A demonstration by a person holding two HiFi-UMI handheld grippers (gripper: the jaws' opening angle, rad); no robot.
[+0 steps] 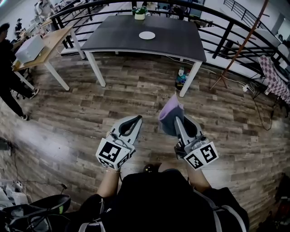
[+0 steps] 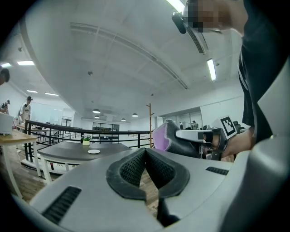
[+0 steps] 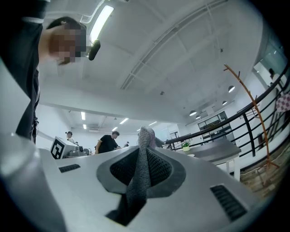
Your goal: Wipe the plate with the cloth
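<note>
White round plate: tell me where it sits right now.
In the head view, the white round plate lies near the middle of the dark grey table at top centre, just below the small potted plant.

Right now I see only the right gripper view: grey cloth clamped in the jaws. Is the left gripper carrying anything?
Observer: No. The left gripper has its jaws shut together with nothing between them.
Operator: Where is the plate?
Observer: The white plate lies near the middle of the dark table, well ahead of both grippers.
Operator: Is the cloth grey all over?
Observer: No. In the head view the cloth shows a lilac side where it sticks out past the tips of the right gripper.
</note>
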